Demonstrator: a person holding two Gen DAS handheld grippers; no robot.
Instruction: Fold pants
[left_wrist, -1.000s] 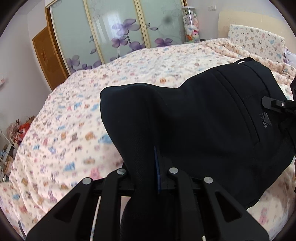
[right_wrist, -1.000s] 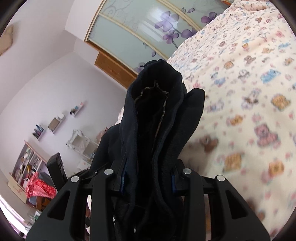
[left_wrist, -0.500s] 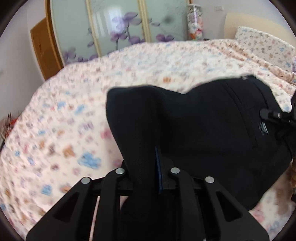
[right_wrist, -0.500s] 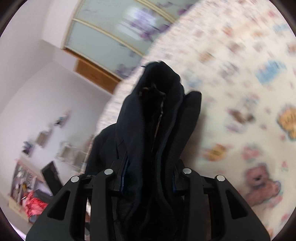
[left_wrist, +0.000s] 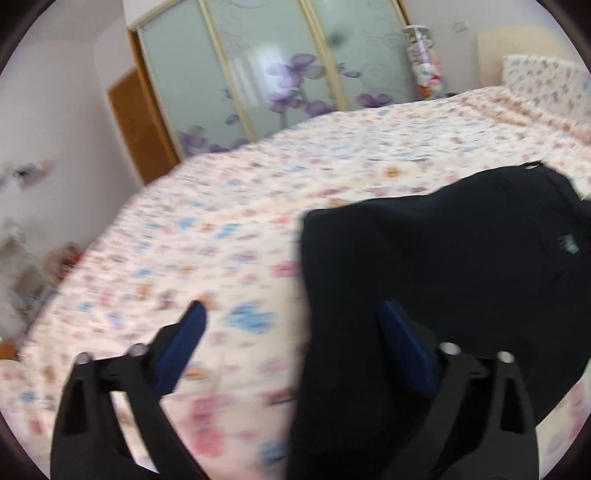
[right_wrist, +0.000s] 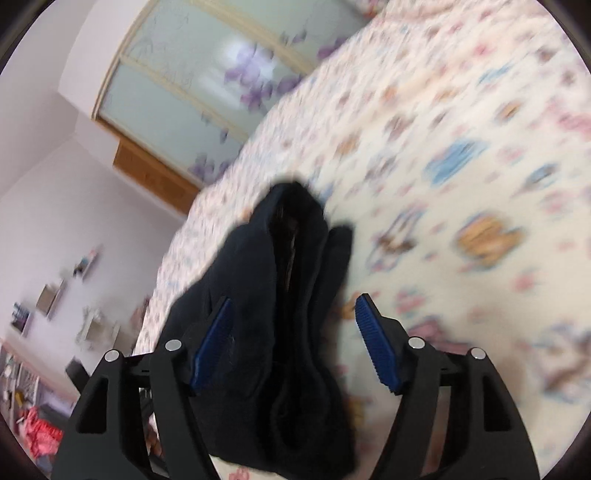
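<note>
Left gripper: black two-finger frame with blue ribbed pads, jaws spread wide. Left pad stood over bare bedding; right pad lay against the edge of the cloth, with nothing clamped between them.

Right gripper: same black frame and blue ribbed pads, jaws likewise parted. A bunched fold of cloth sat in the gap, close to the left pad and apart from the right one; whether it touched the left pad could not be told.

Black fabric pants: spread on the bed at the right of the left wrist view, one edge running down between the left gripper's fingers, a small pale logo showing on the far part. In the right wrist view the same pants rose as a rumpled, layered ridge.

Cream bedspread printed with small pink, blue and orange figures: lay beneath the pants, blurred in both views.

Frosted-glass sliding wardrobe doors with purple flower motifs: stood behind the bed.

Brown wooden door: stood left of the wardrobe.

Matching patterned pillow: lay at the far right of the bed.
</note>
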